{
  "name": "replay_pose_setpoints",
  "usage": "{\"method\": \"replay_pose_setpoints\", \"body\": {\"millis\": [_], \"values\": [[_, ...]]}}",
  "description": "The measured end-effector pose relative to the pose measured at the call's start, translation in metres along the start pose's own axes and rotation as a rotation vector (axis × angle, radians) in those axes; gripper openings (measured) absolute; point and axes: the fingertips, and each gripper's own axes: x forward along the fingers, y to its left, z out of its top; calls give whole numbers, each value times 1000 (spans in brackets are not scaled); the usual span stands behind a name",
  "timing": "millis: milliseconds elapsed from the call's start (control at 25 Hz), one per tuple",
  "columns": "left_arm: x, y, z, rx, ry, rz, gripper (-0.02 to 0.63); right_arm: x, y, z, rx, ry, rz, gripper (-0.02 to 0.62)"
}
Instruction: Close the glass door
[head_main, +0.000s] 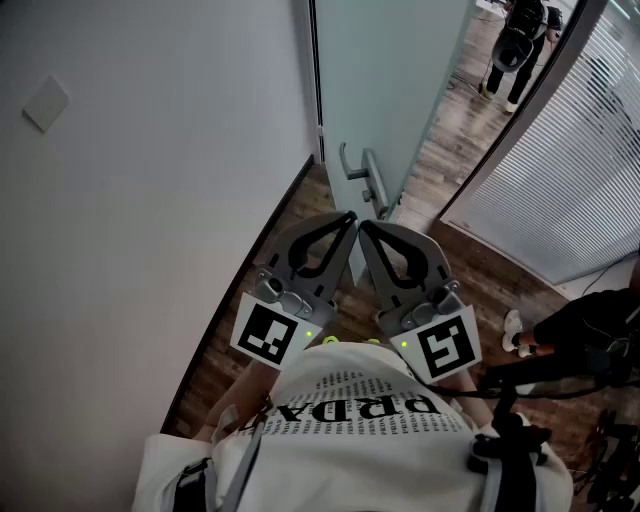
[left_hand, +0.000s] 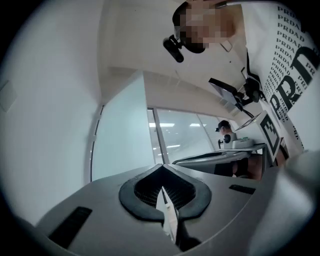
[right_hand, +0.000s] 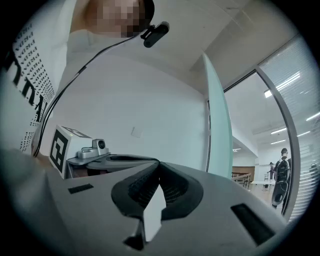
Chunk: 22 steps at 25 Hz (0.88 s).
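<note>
The frosted glass door (head_main: 395, 80) stands ajar ahead of me, and its metal lever handle (head_main: 364, 178) faces my side. Both grippers are held close to my chest, tips together and pointing at the door's lower part, a short way below the handle and apart from it. My left gripper (head_main: 347, 219) is shut with nothing in it, and so is my right gripper (head_main: 366, 229). In the left gripper view the shut jaws (left_hand: 162, 170) look up at the door panel (left_hand: 122, 145). In the right gripper view the shut jaws (right_hand: 158, 165) point past the door's edge (right_hand: 218, 125).
A white wall (head_main: 150, 200) with a small wall plate (head_main: 45, 103) runs along my left. A glass partition with blinds (head_main: 570, 160) is at the right. A person (head_main: 520, 40) stands in the corridor beyond. Someone's shoe (head_main: 512, 330) and black gear (head_main: 600, 340) are on the wood floor at the right.
</note>
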Motion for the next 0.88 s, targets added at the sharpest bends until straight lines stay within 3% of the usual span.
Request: {"method": "replay_pose_setpoints", "body": {"millis": [680,800,880], "values": [[7,5,-1,17,-15,13,-9,5,-6,-3,3,-14,18,-3],[6,5,-3,6,1,-9,-9,5,-9,-5,-18,10,-20,-3],[5,7,-4,-19,4,-10,-9,4,-22,-6,-41,21,-104,-3]]}}
